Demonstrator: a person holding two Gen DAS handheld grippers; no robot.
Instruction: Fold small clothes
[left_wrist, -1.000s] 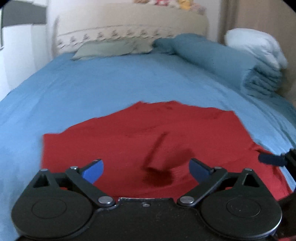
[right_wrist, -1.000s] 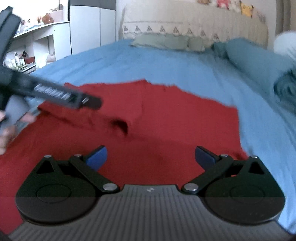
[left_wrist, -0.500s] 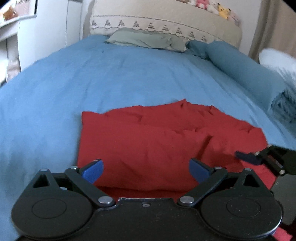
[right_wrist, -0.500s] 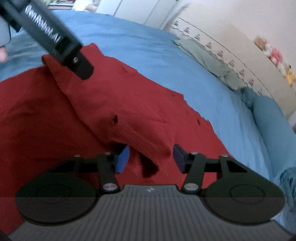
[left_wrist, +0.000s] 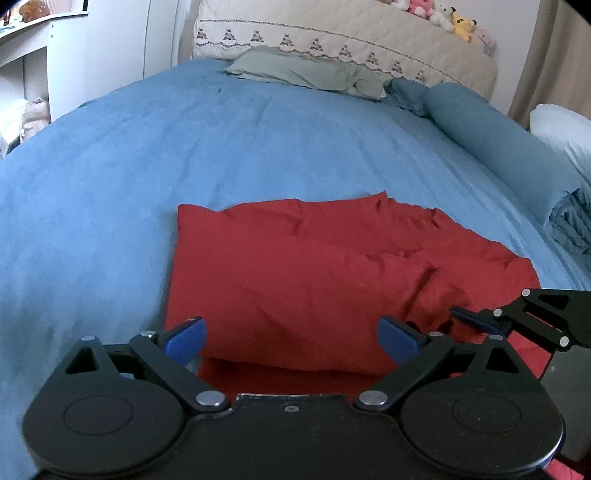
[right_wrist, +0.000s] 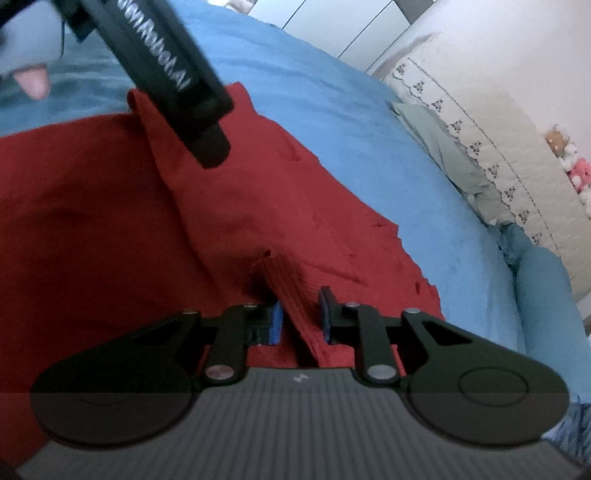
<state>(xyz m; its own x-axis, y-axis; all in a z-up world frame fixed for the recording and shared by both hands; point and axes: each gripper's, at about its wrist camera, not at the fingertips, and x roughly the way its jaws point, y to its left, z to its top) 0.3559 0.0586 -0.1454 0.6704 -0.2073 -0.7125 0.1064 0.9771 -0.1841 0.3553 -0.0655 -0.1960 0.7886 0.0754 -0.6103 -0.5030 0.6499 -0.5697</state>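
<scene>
One fold lies in the red garment (left_wrist: 332, 266); right gripper (right_wrist: 300, 318) pinches its near edge, left gripper (left_wrist: 291, 336) spread; more folds likely remain.

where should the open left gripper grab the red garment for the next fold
Judging by its pose, take the near-left corner of the red garment, coming in low from the near edge: the left gripper is open just above it, matching the right gripper, shut on the near-right fold.
</scene>
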